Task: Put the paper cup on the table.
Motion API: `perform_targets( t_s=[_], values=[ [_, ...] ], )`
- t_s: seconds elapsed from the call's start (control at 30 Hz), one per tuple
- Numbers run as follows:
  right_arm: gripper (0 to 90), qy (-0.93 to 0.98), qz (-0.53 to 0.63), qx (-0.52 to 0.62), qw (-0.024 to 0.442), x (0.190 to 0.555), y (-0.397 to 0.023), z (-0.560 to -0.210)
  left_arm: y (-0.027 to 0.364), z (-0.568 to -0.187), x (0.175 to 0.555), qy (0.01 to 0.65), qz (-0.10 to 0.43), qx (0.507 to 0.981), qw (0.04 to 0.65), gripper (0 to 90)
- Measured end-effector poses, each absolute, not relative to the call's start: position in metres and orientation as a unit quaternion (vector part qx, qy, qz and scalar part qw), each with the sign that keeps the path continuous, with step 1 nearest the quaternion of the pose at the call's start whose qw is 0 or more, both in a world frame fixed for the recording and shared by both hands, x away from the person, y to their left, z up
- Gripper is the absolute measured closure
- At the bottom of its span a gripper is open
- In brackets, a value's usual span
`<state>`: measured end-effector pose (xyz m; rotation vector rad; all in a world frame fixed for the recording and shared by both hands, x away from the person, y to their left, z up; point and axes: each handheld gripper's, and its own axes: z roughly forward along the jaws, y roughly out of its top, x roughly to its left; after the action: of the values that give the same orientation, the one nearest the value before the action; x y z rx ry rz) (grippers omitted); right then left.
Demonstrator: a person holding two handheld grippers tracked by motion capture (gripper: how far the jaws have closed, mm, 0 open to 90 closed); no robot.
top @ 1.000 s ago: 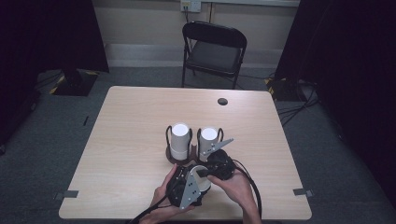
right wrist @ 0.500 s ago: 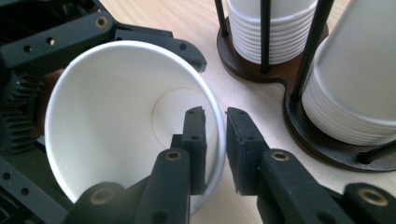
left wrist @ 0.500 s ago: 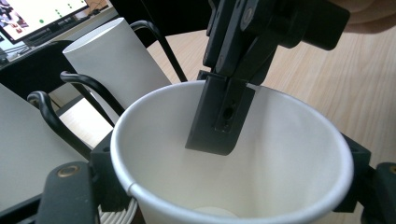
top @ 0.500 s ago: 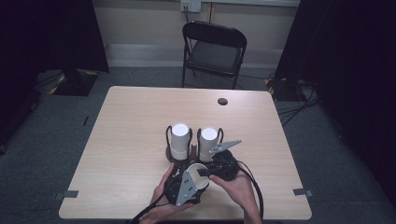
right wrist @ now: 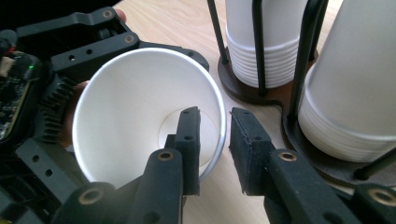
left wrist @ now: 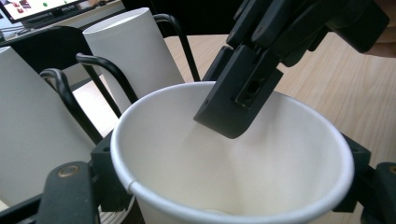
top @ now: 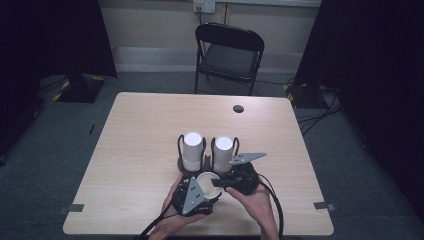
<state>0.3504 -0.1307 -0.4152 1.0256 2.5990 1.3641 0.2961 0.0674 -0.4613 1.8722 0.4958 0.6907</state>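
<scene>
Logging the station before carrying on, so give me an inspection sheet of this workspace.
Surface: pale wood table.
Job's things: paper cup; two cup stacks in a wire holder.
Clutter: small dark disc near the far edge.
Grippers: left gripper shut on the paper cup; right gripper open astride its rim, jaws just been opening.
Cables: black cable trails from right gripper.
Surroundings: folding chair, dark curtains.

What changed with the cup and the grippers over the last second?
The right gripper has just been opening its jaws: they straddle the cup's rim, one inside, one outside, with a gap showing at the outer pad, so it is letting go. The left gripper holds the cup as before. Both stacks in the holder stayed put.
</scene>
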Motion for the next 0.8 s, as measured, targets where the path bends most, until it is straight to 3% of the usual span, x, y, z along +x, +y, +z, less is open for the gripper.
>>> perform_targets(
  t_s=[0.33,0.63,0.8],
  values=[
    [74.0,0.819,0.484,0.307,0.04,0.344,-0.136,-0.414,0.078,-0.46,0.301,0.232,0.269,0.774,0.525,22.4],
    [60.8,0.794,0.523,0.305,0.063,0.339,-0.142,-0.418,0.086,-0.459,0.305,0.258,0.255,0.762,0.536,22.4],
    [59.1,0.768,0.553,0.311,0.087,0.337,-0.149,-0.417,0.093,-0.459,0.308,0.269,0.251,0.755,0.542,22.4]
  ],
)
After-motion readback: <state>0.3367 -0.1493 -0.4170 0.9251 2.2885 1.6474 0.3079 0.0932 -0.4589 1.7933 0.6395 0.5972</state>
